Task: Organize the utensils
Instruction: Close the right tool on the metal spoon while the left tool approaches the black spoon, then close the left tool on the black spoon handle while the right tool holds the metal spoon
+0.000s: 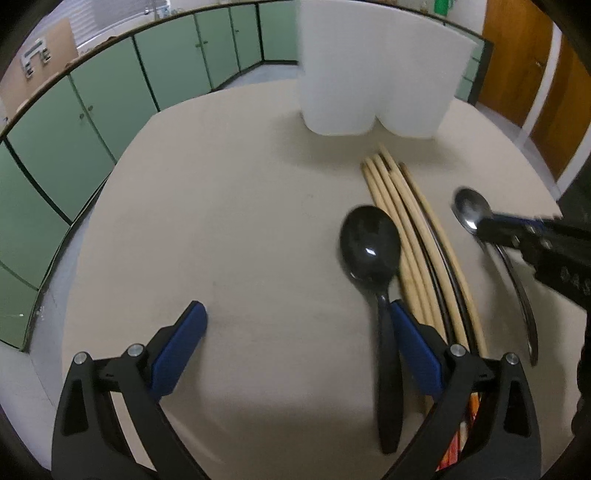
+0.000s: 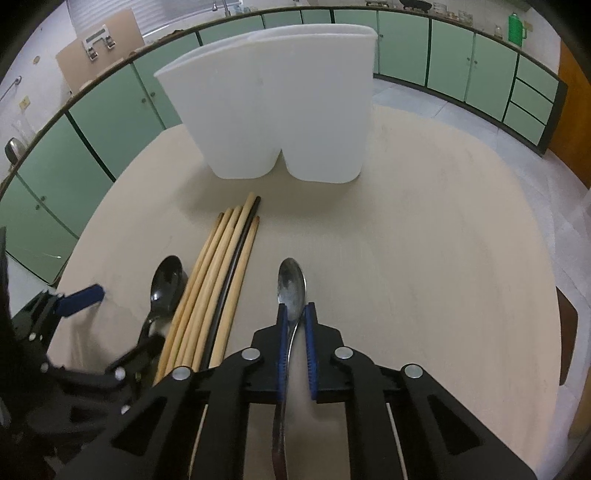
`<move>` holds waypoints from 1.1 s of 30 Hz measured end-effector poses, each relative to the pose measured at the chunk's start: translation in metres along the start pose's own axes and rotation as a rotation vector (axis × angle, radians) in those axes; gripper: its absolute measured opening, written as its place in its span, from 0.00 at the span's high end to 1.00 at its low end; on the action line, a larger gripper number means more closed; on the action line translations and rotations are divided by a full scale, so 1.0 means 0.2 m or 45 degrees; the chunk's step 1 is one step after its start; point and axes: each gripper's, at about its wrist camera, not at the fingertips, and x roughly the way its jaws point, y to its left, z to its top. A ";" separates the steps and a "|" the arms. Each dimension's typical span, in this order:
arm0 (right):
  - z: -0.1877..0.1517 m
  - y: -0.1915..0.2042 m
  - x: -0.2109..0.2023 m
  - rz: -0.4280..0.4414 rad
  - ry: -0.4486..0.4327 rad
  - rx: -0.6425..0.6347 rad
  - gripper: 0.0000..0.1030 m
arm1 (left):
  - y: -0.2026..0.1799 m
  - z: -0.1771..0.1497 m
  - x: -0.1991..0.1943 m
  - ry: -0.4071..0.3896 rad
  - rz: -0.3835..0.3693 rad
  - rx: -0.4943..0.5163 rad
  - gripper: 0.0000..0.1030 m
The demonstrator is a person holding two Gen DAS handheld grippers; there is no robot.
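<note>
A white two-compartment holder (image 1: pixel 373 74) (image 2: pixel 277 107) stands upright at the far side of the beige table. Several wooden chopsticks and a black one (image 1: pixel 413 240) (image 2: pixel 218 284) lie in a bundle in front of it. A black plastic spoon (image 1: pixel 371 243) (image 2: pixel 166 284) lies left of the bundle. My left gripper (image 1: pixel 295 317) is open, its right finger beside the black spoon's handle. My right gripper (image 2: pixel 295 314) is shut on the neck of a metal spoon (image 2: pixel 291 284) (image 1: pixel 472 210), right of the chopsticks.
Green cabinets (image 1: pixel 92 103) (image 2: pixel 443 74) run around the room behind the table (image 1: pixel 229 229) (image 2: pixel 424 240). Wooden doors (image 1: pixel 524 59) stand at the right. A green flask (image 2: pixel 515 27) sits on the far counter.
</note>
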 end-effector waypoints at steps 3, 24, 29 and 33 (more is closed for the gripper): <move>0.01 0.00 -0.01 0.008 -0.002 -0.007 0.90 | 0.01 0.04 0.01 -0.014 0.037 -0.013 0.07; 0.06 -0.04 0.00 0.014 -0.003 -0.038 0.73 | -0.08 0.25 0.11 -0.024 -0.057 0.018 0.14; 0.04 -0.06 -0.05 0.002 -0.021 -0.071 0.59 | 0.02 0.23 0.09 -0.029 -0.074 -0.008 0.14; 0.08 -0.04 0.01 -0.006 0.017 -0.076 0.59 | 0.00 0.24 0.12 -0.020 -0.058 0.012 0.13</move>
